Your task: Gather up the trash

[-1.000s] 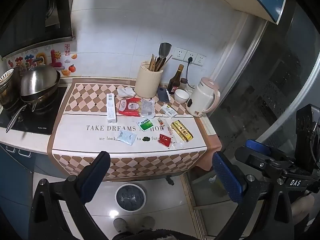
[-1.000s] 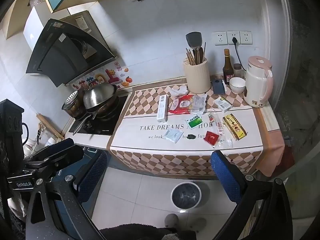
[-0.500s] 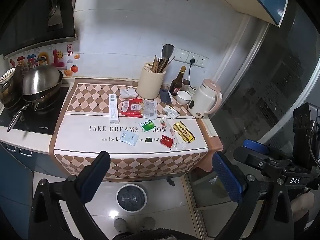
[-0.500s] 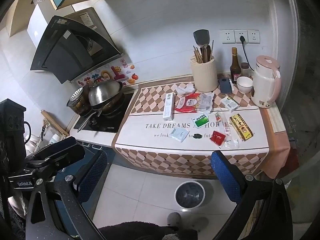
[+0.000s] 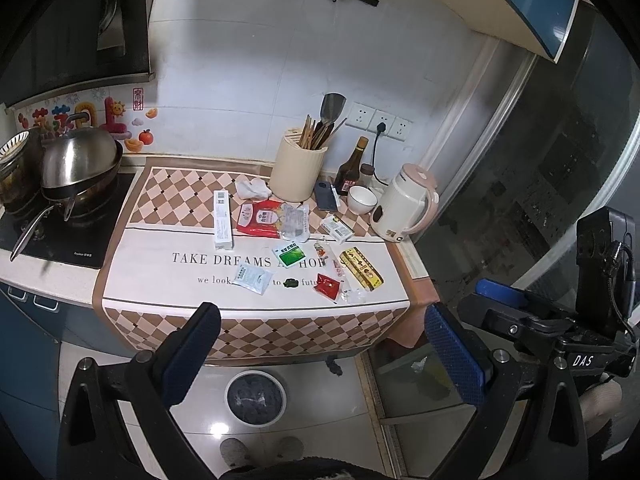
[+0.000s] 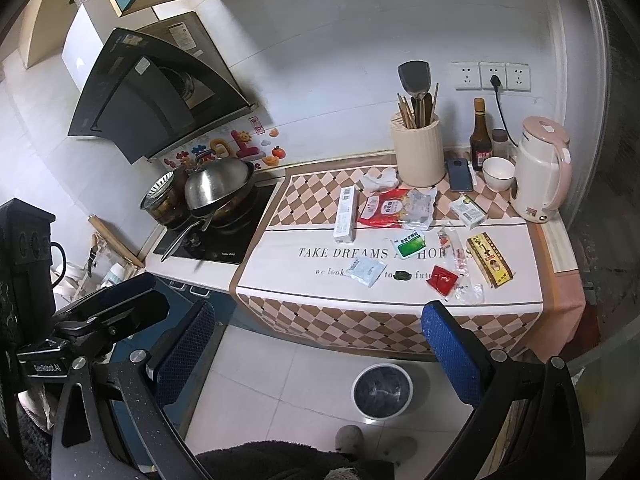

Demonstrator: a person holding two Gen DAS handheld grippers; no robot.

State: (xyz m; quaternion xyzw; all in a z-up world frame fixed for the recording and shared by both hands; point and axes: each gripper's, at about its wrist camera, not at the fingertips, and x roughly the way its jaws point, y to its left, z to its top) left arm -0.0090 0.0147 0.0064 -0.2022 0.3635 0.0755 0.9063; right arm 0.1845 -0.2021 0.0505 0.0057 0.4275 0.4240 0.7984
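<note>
Trash lies scattered on the counter cloth (image 5: 168, 280): a long white box (image 5: 222, 220), a red snack bag (image 5: 259, 219), a green-and-white packet (image 5: 289, 255), a pale blue sachet (image 5: 251, 278), a red sachet (image 5: 328, 285), a yellow box (image 5: 361, 270) and a crumpled tissue (image 5: 252, 189). A white trash bin (image 5: 256, 398) stands on the floor below the counter; it also shows in the right wrist view (image 6: 382, 390). My left gripper (image 5: 320, 354) is open and empty, well short of the counter. My right gripper (image 6: 320, 350) is open and empty too.
A cream utensil holder (image 5: 297, 174), a sauce bottle (image 5: 352, 174), a phone (image 5: 326, 197), a white bowl (image 5: 362, 200) and a pink-white kettle (image 5: 404, 208) stand at the back right. A wok with a steel lid (image 5: 80, 164) sits on the cooktop at the left. A glass door (image 5: 540, 200) is at the right.
Both grippers have moved a little closer to the counter, so the trash looks slightly larger. Both stay open and empty.
</note>
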